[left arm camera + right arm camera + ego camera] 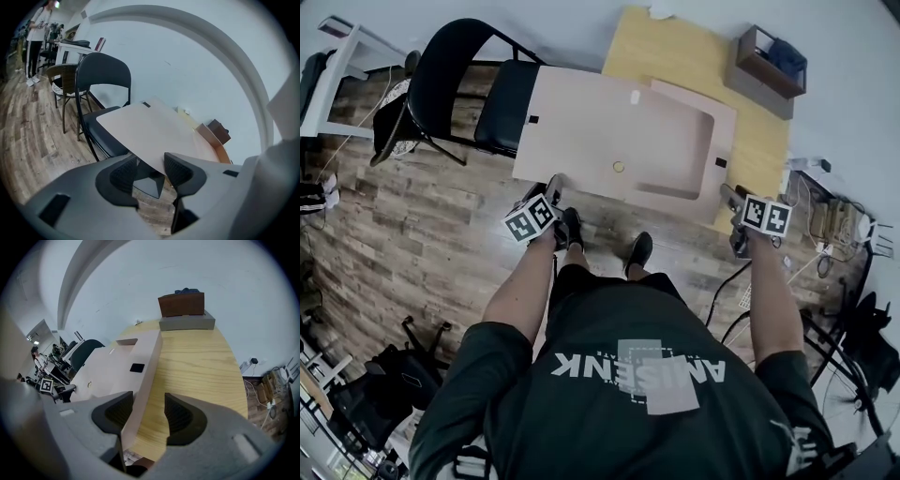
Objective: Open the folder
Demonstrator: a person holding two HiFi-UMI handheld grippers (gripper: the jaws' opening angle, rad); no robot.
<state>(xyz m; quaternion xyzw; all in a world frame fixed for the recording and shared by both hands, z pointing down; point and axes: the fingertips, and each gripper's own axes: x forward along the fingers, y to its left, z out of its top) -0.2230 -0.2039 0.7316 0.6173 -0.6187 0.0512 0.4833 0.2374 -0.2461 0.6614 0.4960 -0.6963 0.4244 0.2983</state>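
Note:
A large beige folder (609, 131) lies spread open on the wooden table (769, 141), its left flap reaching out over the black chair (502, 103). My left gripper (548, 187) is at that flap's near corner. In the left gripper view the flap (150, 126) comes down between the jaws of the left gripper (150, 166), with a gap beside it, so the gripper is open. My right gripper (733, 202) is at the folder's near right corner. There the folder's raised edge (145, 366) stands by the left pad of the right gripper (149, 411), far from the right pad: open.
A brown and grey box (766, 61) sits at the table's far end. The chair (101, 70) stands under the left flap. Cables and plugs (834, 225) lie on the floor to the right, bags at lower left (384, 384). A person (37, 37) stands far off.

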